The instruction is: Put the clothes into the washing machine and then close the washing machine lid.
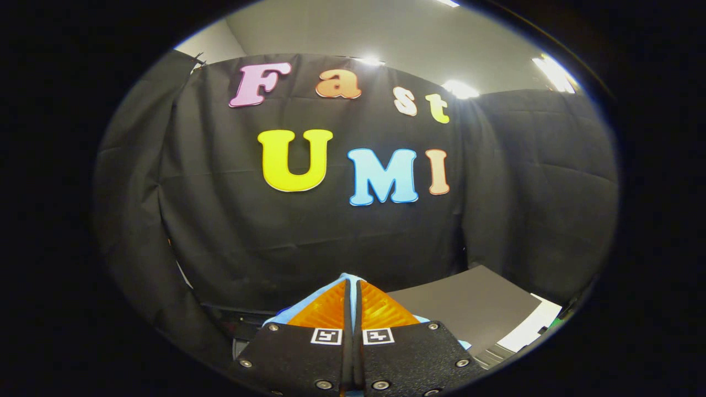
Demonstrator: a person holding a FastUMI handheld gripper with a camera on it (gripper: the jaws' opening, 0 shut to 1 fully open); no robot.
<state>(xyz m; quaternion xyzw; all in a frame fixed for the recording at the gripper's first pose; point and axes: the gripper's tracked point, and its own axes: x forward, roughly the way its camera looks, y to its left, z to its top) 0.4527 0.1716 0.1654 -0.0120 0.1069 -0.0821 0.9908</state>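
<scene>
Here the gripper (pixel 353 284) sits raised and level, facing the black cloth wall (pixel 309 231) of the booth. Its two fingers are pressed together, with just a thin dark seam between them.

A light blue piece of cloth (pixel 287 315), the clothing, shows right around the fingers: a sliver peeks over the tips, a wider strip runs down the outer edge of the left finger, and a thin strip lies along the right finger's outer edge. It looks pinched between the pads, but the contact itself is hidden behind the fingers, so the grip cannot be confirmed beyond the fabric emerging on both sides and at the tip.

Beyond the fingers and to the right, a flat grey panel (pixel 469 303) slopes down, with a white surface (pixel 532 328) touching its far right edge. Whether that panel is the washing machine lid cannot be told from this angle. To the left, just below the cloth wall, some dark objects (pixel 240 320) sit in shadow, too dim to identify.

Ceiling lights (pixel 460 88) glare above the top of the wall.
</scene>
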